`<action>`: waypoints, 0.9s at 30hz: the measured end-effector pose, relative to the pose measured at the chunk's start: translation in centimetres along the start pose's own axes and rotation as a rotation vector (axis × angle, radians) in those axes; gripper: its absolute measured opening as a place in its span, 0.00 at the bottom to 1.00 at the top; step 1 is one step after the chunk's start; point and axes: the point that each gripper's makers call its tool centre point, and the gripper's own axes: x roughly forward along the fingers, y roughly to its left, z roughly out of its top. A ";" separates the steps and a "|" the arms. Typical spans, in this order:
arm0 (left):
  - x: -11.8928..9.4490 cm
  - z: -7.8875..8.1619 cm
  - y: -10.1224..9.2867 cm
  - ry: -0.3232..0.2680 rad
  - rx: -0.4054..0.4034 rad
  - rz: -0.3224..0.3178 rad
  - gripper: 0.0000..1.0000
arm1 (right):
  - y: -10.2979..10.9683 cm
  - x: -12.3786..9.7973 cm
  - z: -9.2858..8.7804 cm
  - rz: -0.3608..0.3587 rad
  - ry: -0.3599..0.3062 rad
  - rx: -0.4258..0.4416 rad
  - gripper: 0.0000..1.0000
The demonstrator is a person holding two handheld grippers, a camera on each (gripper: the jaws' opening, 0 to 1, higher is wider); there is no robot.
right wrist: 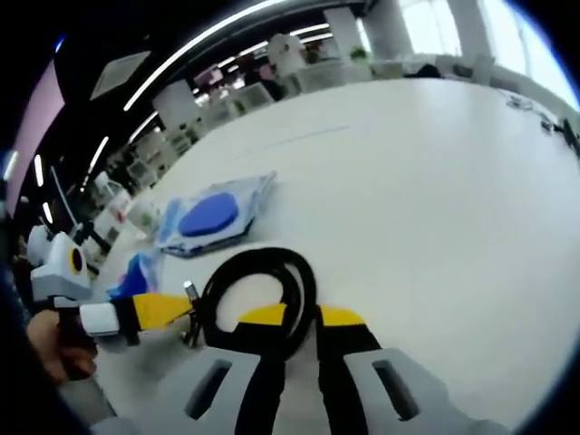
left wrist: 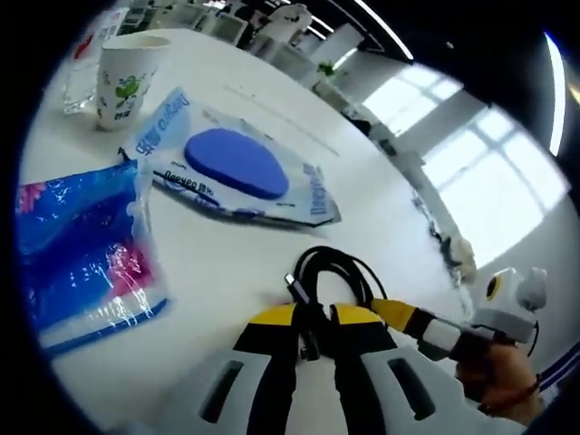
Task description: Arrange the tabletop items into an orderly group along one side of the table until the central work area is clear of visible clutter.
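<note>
Left gripper view: both grippers [left wrist: 313, 317] [right wrist: 299, 317] pinch the coiled cable [left wrist: 331, 272] mid-table, well apart from the pouch [left wrist: 240, 168] and cup [left wrist: 127, 77]; opposed pulls could uncoil it

cable [left wrist: 331, 272] on table [left wrist: 381, 217], pouch [left wrist: 240, 163] behind

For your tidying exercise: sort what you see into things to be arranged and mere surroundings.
To arrange: coiled black cable, clear packet with blue oval pad, blue and pink packet, paper cup.

Surroundings: white table, ceiling lights, windows.
</note>
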 end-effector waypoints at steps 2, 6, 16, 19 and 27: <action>-0.5 0.2 -0.2 -0.009 0.026 -0.002 0.17 | -0.1 0.0 0.4 -0.001 -0.014 -0.014 0.17; -1.5 0.7 -0.5 -0.037 0.064 0.001 0.23 | 0.1 -0.4 0.9 -0.009 -0.035 -0.044 0.30; -4.5 2.7 -0.4 -0.098 0.186 0.027 0.41 | 2.3 -1.6 1.4 0.053 -0.037 -0.171 0.52; -5.4 3.1 0.0 -0.118 0.261 0.052 0.48 | 3.1 -1.9 0.8 0.079 -0.003 -0.205 0.60; -7.7 3.8 0.9 -0.158 0.350 0.099 0.69 | 5.7 -2.8 0.3 0.155 -0.016 -0.233 0.73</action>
